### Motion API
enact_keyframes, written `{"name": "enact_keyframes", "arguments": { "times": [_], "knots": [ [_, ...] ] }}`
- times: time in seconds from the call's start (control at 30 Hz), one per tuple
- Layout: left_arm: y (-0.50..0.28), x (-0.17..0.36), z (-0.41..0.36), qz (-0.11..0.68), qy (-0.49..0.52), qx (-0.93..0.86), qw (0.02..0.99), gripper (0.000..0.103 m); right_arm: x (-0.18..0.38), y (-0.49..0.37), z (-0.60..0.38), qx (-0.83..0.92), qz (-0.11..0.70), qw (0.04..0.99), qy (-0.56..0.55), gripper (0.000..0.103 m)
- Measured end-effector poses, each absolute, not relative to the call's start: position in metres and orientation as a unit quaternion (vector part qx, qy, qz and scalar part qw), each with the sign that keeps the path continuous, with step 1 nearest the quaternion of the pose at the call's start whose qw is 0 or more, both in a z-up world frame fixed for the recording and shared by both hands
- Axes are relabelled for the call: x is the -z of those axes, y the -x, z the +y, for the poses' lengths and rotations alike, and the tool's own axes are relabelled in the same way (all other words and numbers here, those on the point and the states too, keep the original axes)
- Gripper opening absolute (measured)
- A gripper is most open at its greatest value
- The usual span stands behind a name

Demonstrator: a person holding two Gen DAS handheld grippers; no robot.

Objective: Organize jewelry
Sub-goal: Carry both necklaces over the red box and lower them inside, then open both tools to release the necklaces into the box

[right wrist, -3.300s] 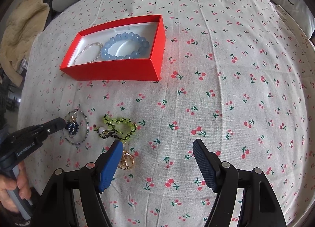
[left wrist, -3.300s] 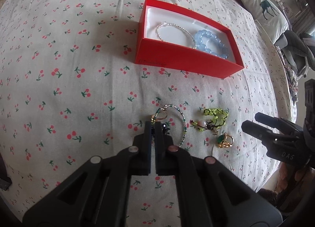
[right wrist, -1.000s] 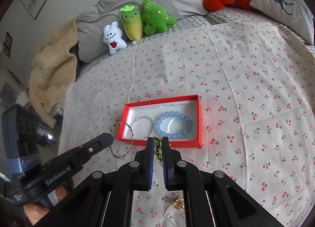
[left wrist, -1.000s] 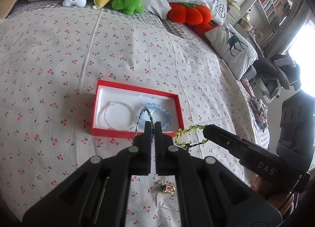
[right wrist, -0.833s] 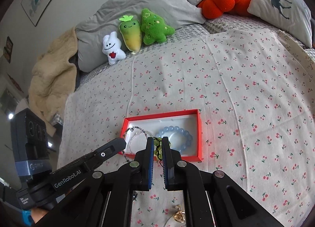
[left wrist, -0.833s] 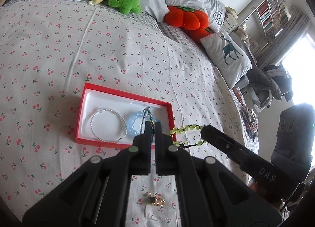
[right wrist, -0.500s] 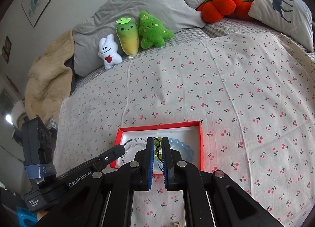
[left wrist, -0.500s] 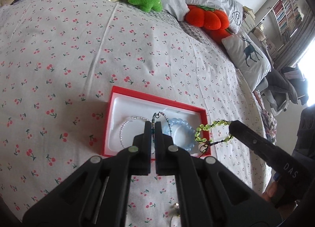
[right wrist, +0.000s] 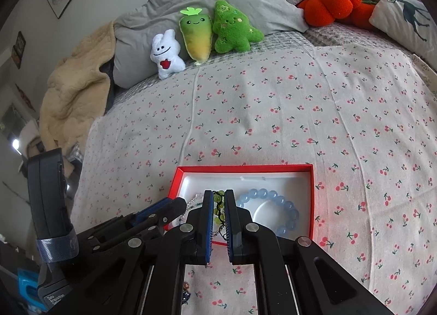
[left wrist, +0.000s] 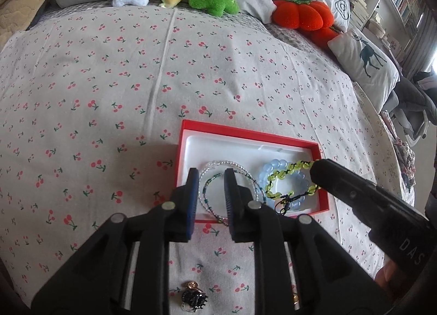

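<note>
Left tongs have just been opening, jaws apart above a thin beaded necklace lying in the red box on the bed. Right tongs pinch a green bracelet over the box's near edge.

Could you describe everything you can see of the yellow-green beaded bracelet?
The yellow-green beaded bracelet is a loop of translucent lime beads strung on dark knotted cord, with loose cord ends trailing at its near side. It hangs from the shut right gripper, which pinches its far end, over the right part of the red box. It drapes above the pale blue bead bracelet; whether they touch is unclear.
</note>
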State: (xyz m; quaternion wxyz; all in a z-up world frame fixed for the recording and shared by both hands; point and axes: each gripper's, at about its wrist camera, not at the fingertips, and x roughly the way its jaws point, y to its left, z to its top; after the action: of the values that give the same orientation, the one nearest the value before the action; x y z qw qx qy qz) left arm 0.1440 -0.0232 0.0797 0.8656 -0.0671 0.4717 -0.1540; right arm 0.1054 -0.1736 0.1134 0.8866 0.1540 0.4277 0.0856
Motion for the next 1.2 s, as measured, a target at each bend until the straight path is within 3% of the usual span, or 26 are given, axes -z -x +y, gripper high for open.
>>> {"name": "enact_keyframes", "arguments": {
  "times": [0.17, 0.3, 0.67, 0.83, 1.1, 1.2],
  "knots": [
    [-0.14, -0.084, -0.022, 0.474, 0.057, 0.151, 0.866, 0.028, -0.106, -0.108, -0.177, -0.077, 0.436, 0.884, -0.15, 0.008],
    [-0.136, -0.087, -0.02, 0.474, 0.047, 0.152, 0.866, 0.042, -0.098, -0.111, -0.19, -0.044, 0.445, 0.883, -0.141, 0.008],
    [-0.132, -0.089, -0.019, 0.483, 0.023, 0.144, 0.863, 0.06, -0.088, -0.11, -0.209, -0.007, 0.476, 0.871, -0.12, 0.01],
    [-0.123, -0.094, -0.019, 0.491, 0.018, 0.144, 0.859, 0.078, -0.097, -0.101, -0.208, -0.025, 0.487, 0.865, -0.116, 0.014],
    [-0.103, -0.092, -0.016, 0.515, 0.007, 0.142, 0.845, 0.082, -0.103, -0.076, -0.201, -0.047, 0.507, 0.858, -0.066, 0.017],
    [-0.096, -0.088, -0.013, 0.526, 0.004, 0.144, 0.838, 0.083, -0.103, -0.065, -0.2, -0.053, 0.513, 0.855, -0.051, 0.024]
  ]
}}
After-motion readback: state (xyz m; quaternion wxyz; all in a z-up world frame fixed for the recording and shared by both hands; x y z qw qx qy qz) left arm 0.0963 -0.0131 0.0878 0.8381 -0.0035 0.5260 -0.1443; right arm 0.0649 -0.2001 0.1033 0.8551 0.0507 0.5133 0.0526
